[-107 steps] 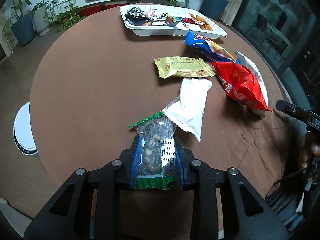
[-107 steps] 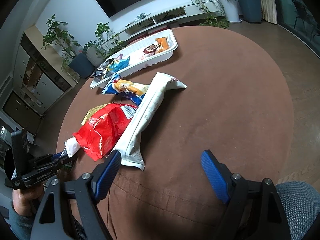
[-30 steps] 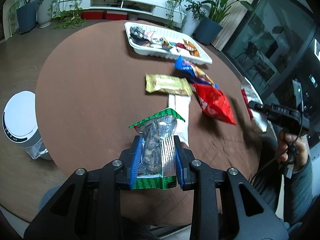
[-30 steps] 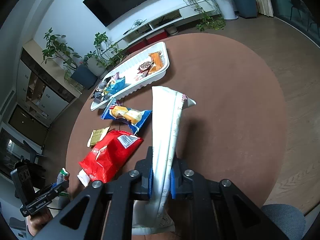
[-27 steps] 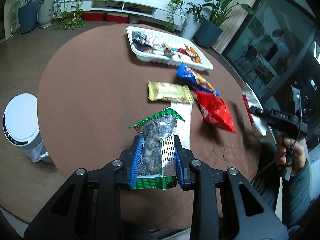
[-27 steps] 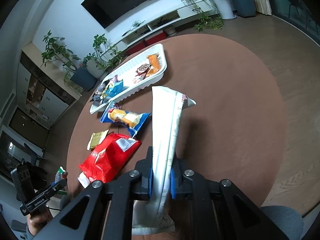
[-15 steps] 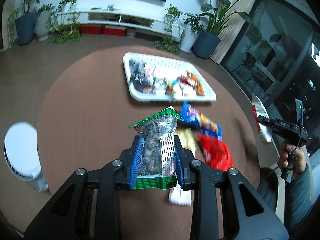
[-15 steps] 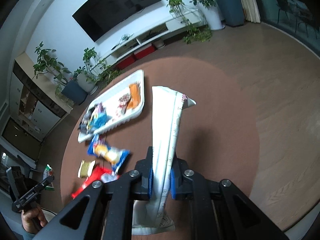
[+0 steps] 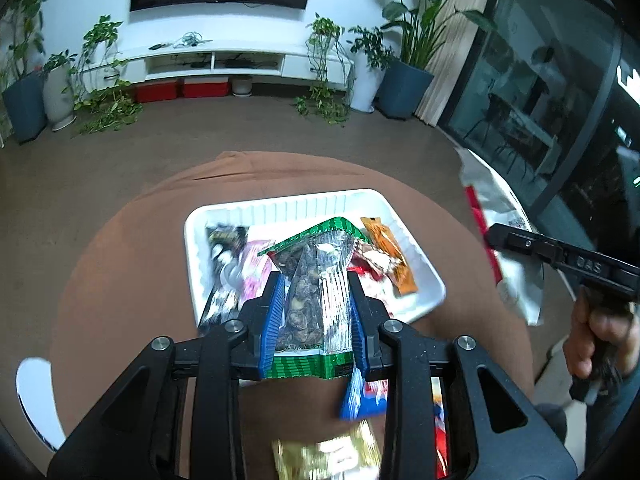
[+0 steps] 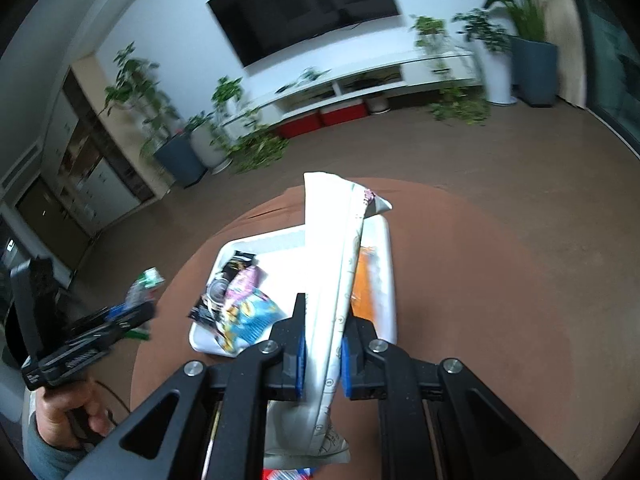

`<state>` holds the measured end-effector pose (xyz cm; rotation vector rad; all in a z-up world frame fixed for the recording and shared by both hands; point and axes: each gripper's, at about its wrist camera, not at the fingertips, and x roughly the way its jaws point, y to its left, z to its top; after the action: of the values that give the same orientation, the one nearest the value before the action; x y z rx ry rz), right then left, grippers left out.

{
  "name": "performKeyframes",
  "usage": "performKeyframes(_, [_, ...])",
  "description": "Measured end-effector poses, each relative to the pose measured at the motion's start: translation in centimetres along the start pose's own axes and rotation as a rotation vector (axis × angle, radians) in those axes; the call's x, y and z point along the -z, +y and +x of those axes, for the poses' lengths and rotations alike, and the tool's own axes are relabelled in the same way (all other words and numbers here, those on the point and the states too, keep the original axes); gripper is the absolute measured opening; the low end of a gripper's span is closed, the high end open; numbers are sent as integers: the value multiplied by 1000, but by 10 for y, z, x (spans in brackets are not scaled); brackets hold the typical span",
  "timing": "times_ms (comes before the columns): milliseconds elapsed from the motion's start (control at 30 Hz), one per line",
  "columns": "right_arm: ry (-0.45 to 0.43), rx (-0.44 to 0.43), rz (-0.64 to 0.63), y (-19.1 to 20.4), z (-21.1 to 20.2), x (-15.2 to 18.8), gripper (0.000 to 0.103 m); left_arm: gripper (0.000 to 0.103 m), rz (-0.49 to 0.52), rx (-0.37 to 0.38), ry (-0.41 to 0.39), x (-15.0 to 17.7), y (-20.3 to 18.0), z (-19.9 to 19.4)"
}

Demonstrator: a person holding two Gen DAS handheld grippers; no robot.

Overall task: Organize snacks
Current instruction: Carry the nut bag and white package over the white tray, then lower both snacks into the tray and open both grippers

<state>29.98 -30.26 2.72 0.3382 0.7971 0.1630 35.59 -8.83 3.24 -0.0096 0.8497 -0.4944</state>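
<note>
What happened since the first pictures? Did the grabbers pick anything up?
The right gripper closed on the long white packet and lifted it. Both grippers moved toward the white tray. The left gripper still holds the nut bag; other snacks stayed put.

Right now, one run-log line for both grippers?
left gripper: shut on nut packet | right gripper: shut on white packet | both above white tray | loose packets on table
</note>
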Motion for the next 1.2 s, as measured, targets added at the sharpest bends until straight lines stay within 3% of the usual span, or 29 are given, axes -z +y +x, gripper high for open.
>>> performKeyframes(300, [110,7,-46,24,84,-21,14,28,-6,-40,66,-27,2,78])
performKeyframes(500, [176,27,-53,23,125,-15,14,28,8,-51,104,-22,1,116])
performKeyframes(933, [236,57,-59,15,154,-1,14,31,45,-101,129,-15,-19,166])
performKeyframes(1200, [247,59,-36,8,161,0,17,48,56,-114,132,-13,-26,187])
